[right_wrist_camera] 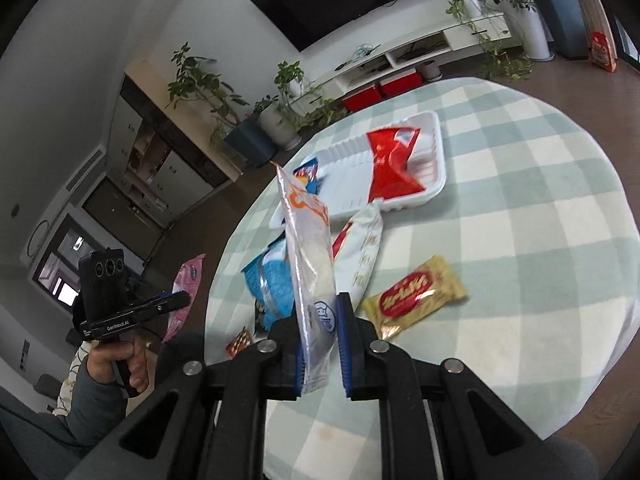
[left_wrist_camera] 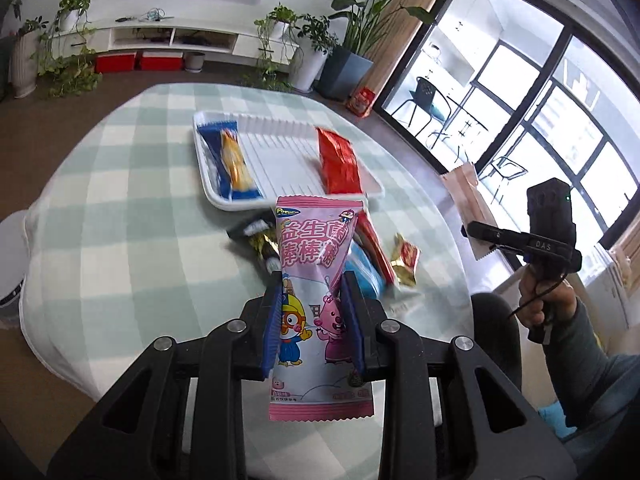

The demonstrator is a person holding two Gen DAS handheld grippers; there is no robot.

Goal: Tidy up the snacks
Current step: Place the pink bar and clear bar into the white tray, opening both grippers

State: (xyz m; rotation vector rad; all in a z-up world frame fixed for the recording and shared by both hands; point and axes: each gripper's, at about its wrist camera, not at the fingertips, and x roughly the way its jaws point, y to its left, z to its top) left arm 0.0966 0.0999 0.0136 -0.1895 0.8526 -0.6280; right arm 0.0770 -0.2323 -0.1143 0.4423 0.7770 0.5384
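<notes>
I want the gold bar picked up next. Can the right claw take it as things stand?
Probably not yet: the right claw is shut on a white-and-orange packet. The gold bar lies uncovered on the tablecloth, otherwise unobstructed.

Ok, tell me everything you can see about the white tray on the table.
The white tray looks like thin ribbed plastic, rectangular with rounded corners and a raised rim. It lies flat on the green checked tablecloth. A blue packet lies along one end and a red packet along the other; the ribbed middle is bare. Neither tool touches it.
</notes>
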